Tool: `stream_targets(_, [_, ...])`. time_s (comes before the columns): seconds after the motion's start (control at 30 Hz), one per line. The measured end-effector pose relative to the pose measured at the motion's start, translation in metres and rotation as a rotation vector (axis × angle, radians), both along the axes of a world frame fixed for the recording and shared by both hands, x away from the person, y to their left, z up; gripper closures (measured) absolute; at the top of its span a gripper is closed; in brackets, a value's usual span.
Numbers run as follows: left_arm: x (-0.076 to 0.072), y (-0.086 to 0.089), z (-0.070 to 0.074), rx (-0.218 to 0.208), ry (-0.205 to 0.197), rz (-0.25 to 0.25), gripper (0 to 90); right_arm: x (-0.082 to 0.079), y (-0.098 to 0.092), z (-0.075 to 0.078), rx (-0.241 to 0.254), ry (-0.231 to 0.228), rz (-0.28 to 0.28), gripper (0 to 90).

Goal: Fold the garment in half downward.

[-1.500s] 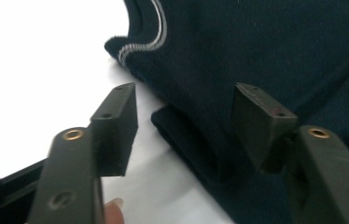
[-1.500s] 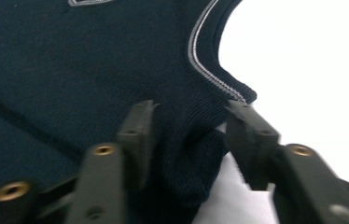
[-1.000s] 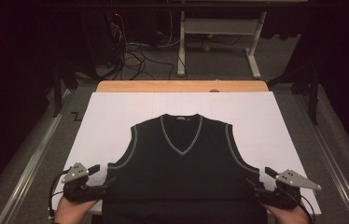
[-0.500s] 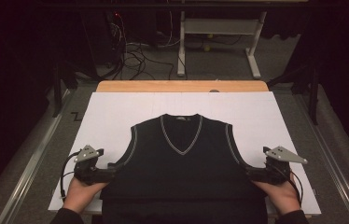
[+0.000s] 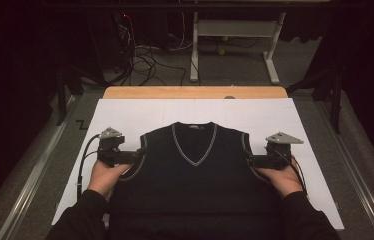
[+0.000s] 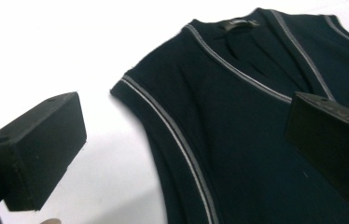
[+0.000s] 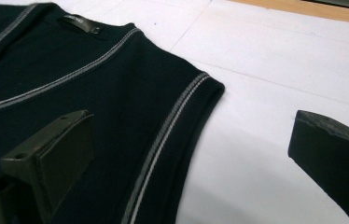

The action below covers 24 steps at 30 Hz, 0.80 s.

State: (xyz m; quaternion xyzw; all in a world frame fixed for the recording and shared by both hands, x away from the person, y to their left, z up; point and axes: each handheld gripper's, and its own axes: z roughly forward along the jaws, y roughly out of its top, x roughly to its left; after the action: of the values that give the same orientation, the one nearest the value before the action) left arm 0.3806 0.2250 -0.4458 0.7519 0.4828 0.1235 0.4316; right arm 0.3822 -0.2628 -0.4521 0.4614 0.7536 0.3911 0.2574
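Vest: a dark sleeveless vest (image 5: 195,175) lies flat, front up, on the white-covered desk (image 5: 125,112).
Claws: left claw (image 5: 137,156) and right claw (image 5: 249,161) gape wide at the armholes, holding nothing.
Tip: each should pinch its striped armhole edge evenly before lifting.

Both forearms come in from the bottom of the high view in dark sleeves, each bare hand wrapped around a gripper. The left gripper (image 5: 136,156) points inward toward the right gripper (image 5: 251,161), and that one points back at it, the two well apart and about level with each other. Each carries its grey three-cornered plate on top, with a cable trailing back along the wrist. Both pairs of jaws have just been opening and stand wide apart, clamping nothing
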Motion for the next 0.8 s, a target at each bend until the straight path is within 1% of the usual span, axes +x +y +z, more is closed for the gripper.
stream_targets(0.07, [0.009, -0.001, -0.003, 0.010, 0.042, 0.009, 0.0, 0.006, 0.004, 0.000, -0.010, 0.006, 0.003, 1.0])
stream_targets(0.2, [0.017, 0.001, -0.008, 0.033, 0.075, 0.033, 0.3, 0.017, 0.010, 0.001, -0.025, 0.024, 0.001, 1.0])
stream_targets(0.27, [0.021, 0.002, -0.011, 0.032, 0.092, 0.044, 0.3, 0.021, 0.012, 0.001, -0.033, 0.027, 0.004, 1.0])
stream_targets(0.33, [0.026, 0.001, -0.013, 0.042, 0.098, 0.052, 0.4, 0.026, 0.015, -0.001, -0.049, 0.040, 0.004, 1.0])
stream_targets(0.37, [0.028, 0.001, -0.013, 0.039, 0.098, 0.059, 1.0, 0.028, 0.017, -0.002, -0.057, 0.047, 0.002, 1.0])
stream_targets(0.43, [0.033, 0.000, -0.014, 0.047, 0.102, 0.088, 8.4, 0.032, 0.018, -0.004, -0.071, 0.053, 0.000, 1.1])
stream_targets(0.47, [0.036, -0.001, -0.015, 0.048, 0.108, 0.092, 10.3, 0.034, 0.019, -0.004, -0.075, 0.055, -0.003, 1.4])
stream_targets(0.53, [0.042, -0.004, -0.016, 0.040, 0.130, 0.093, 10.3, 0.038, 0.019, -0.006, -0.073, 0.063, -0.011, 2.2])
stream_targets(0.57, [0.044, -0.005, -0.017, 0.036, 0.132, 0.096, 10.3, 0.040, 0.019, -0.008, -0.072, 0.073, -0.017, 2.9])
stream_targets(0.63, [0.048, -0.007, -0.019, 0.020, 0.135, 0.114, 10.4, 0.044, 0.018, -0.011, -0.078, 0.092, -0.024, 3.8])
stream_targets(0.7, [0.052, -0.007, -0.024, 0.010, 0.160, 0.134, 11.8, 0.049, 0.016, -0.014, -0.076, 0.111, -0.037, 5.0])
stream_targets(0.73, [0.055, -0.007, -0.027, 0.013, 0.175, 0.140, 11.8, 0.051, 0.015, -0.014, -0.075, 0.116, -0.050, 6.8])
stream_targets(0.77, [0.056, -0.008, -0.030, 0.026, 0.189, 0.141, 11.9, 0.053, 0.014, -0.015, -0.069, 0.122, -0.065, 9.3])
stream_targets(0.8, [0.057, -0.009, -0.032, 0.040, 0.180, 0.138, 12.2, 0.055, 0.012, -0.016, -0.058, 0.131, -0.077, 10.8])
